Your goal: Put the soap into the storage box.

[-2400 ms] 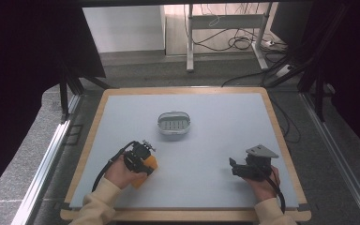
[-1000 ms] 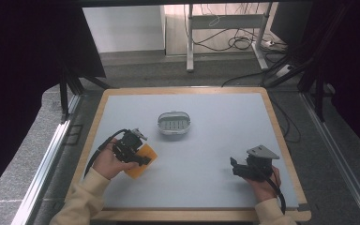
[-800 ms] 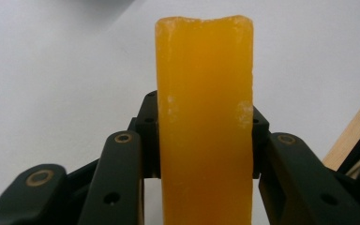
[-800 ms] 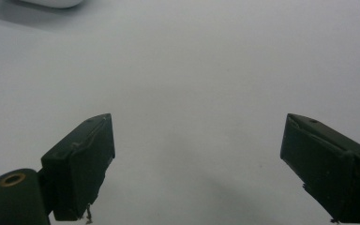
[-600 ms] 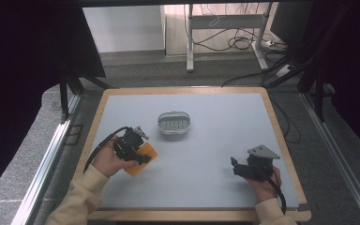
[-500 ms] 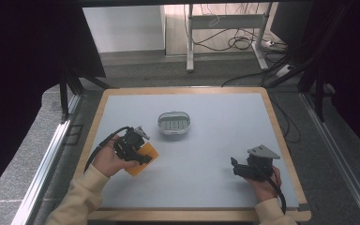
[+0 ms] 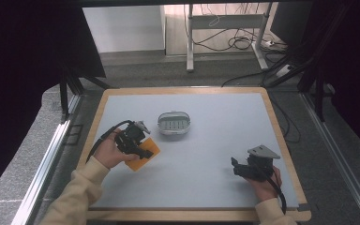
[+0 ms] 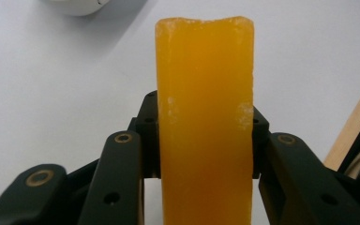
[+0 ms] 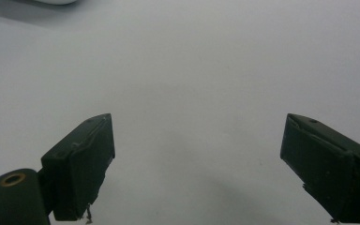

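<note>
The right gripper (image 7: 236,167) sits low near the table's front right corner, jaws spread wide with bare tabletop between them. The left gripper (image 7: 143,151), at the table's left side, is clamped on an orange block (image 8: 205,122) that stands up between its jaws and reaches past their tips. Beyond it, near the middle, a small white dish (image 7: 174,123) rests apart from both. The table (image 7: 215,140) is pale grey with a wooden rim. Behind it, cables (image 7: 234,42) lie on the floor.
</note>
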A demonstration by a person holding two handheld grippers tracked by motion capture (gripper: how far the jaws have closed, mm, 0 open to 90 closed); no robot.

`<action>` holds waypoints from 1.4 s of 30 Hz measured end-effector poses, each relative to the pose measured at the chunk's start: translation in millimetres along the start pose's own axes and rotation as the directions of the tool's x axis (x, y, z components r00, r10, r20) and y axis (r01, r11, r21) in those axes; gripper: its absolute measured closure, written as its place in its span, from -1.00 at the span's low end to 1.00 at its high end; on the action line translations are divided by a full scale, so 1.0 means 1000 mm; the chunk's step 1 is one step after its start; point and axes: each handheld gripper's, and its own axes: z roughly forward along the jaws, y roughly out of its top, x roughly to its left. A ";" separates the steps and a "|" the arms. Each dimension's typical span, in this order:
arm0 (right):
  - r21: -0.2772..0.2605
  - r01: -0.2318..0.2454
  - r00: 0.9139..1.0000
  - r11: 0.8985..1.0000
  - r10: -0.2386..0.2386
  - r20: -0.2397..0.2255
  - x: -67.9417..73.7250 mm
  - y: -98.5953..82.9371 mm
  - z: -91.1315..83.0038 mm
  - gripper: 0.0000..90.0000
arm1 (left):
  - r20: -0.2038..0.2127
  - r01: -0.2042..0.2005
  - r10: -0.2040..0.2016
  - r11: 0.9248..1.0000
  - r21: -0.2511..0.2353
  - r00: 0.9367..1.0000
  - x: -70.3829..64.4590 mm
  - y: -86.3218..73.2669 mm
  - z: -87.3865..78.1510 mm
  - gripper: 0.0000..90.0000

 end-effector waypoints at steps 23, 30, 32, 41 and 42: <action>0.009 0.003 1.000 1.000 -0.003 -0.002 0.000 0.000 0.001 -0.77 | 0.006 -0.041 0.041 0.999 0.006 0.999 0.013 0.022 -0.008 0.38; 0.009 0.004 1.000 1.000 -0.004 -0.002 0.000 0.000 0.001 -0.77 | -0.022 -0.058 0.058 0.998 -0.001 0.998 0.013 0.029 -0.014 0.38; 0.012 0.003 1.000 1.000 -0.002 -0.002 0.000 0.000 0.001 -0.77 | -0.029 -0.072 0.072 0.997 -0.003 0.997 0.014 0.033 -0.018 0.38; 0.010 0.001 1.000 1.000 -0.001 -0.005 0.000 0.000 0.001 -0.76 | -0.045 -0.097 0.098 0.995 0.016 0.994 0.016 0.044 -0.023 0.38; 0.010 0.000 1.000 1.000 0.000 -0.006 0.000 0.000 0.001 -0.76 | -0.049 -0.094 0.094 0.995 0.015 0.994 0.016 0.045 -0.023 0.38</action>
